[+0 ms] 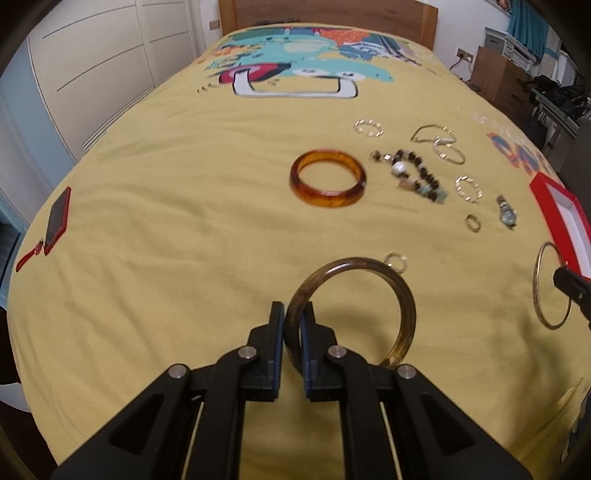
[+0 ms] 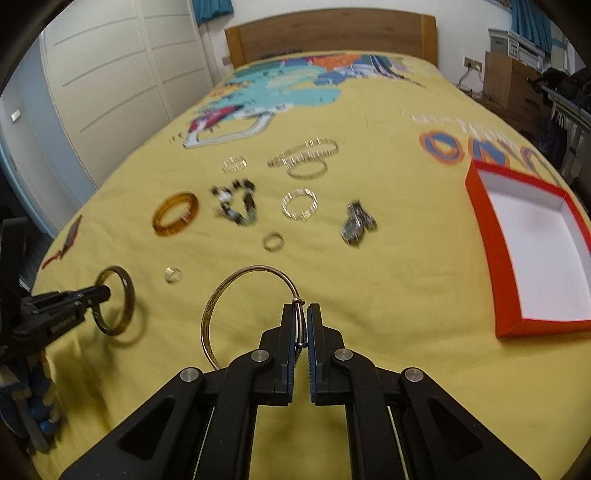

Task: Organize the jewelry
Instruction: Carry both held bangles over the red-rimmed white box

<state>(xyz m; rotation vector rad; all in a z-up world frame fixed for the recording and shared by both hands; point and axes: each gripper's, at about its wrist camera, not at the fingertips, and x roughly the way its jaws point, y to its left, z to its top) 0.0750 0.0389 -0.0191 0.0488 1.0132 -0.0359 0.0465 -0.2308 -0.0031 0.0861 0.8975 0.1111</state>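
My left gripper [image 1: 294, 314] is shut on a dark olive-brown bangle [image 1: 402, 295], held upright above the yellow bedspread; both show at the left of the right wrist view [image 2: 105, 291], the bangle [image 2: 127, 295]. My right gripper [image 2: 306, 314] is shut on a thin brass wire bangle [image 2: 221, 291], also seen at the right edge of the left wrist view [image 1: 539, 280]. An open red box with a white inside [image 2: 535, 236] lies to the right. An amber bangle [image 1: 327, 181], a bead bracelet [image 1: 413, 173], a watch [image 1: 506, 214] and several silver rings and bangles lie on the bed.
A red phone [image 1: 57, 221] lies near the bed's left edge. The wooden headboard [image 2: 332, 33] is at the far end. White wardrobe doors [image 2: 110, 81] stand on the left; boxes and clutter [image 2: 517, 81] on the right.
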